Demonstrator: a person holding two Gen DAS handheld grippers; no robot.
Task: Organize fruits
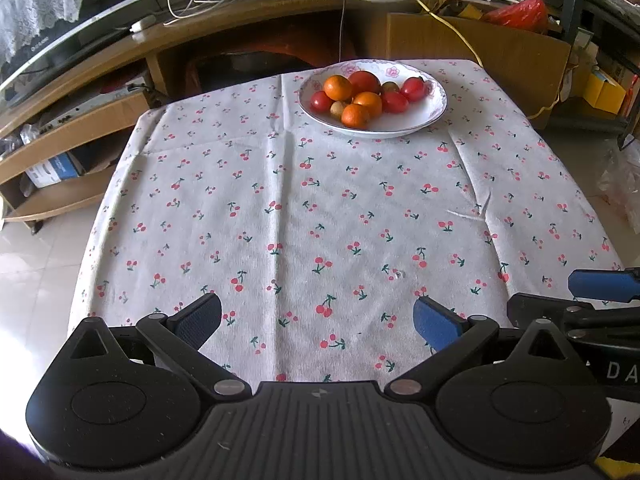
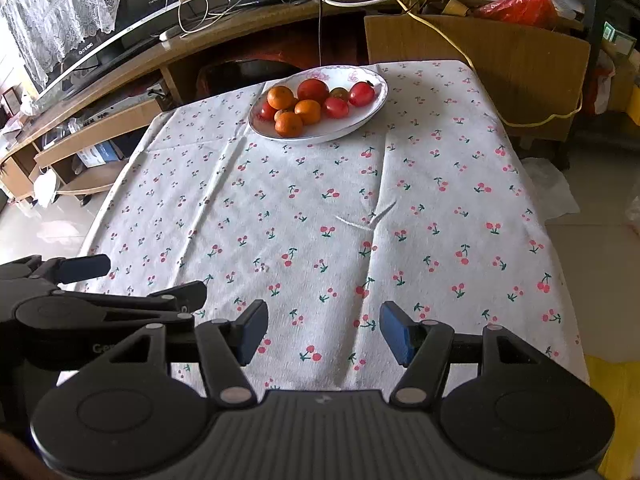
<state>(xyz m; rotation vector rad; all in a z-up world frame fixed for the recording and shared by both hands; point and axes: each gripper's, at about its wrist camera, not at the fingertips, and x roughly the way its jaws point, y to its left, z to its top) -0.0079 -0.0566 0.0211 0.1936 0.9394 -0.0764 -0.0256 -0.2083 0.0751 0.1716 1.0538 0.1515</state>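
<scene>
White porcelain with pink flowers: the plate point(image 1: 434, 110) sits at the far edge of the cherry-print cloth point(image 1: 280, 208), centred ahead of my left gripper point(image 1: 318, 320) and off to the left of my right gripper point(image 2: 324, 330). It holds three oranges point(image 1: 338, 87), several red tomatoes point(image 1: 395, 101) and two small brownish fruits point(image 1: 337, 108), heaped toward its left half. In the right view the plate reads as an oval, its long axis running from near-left to far-right. Both grippers hover over the near edge of the cloth, side by side, jaws spread wide and holding nothing, well apart from the plate.
</scene>
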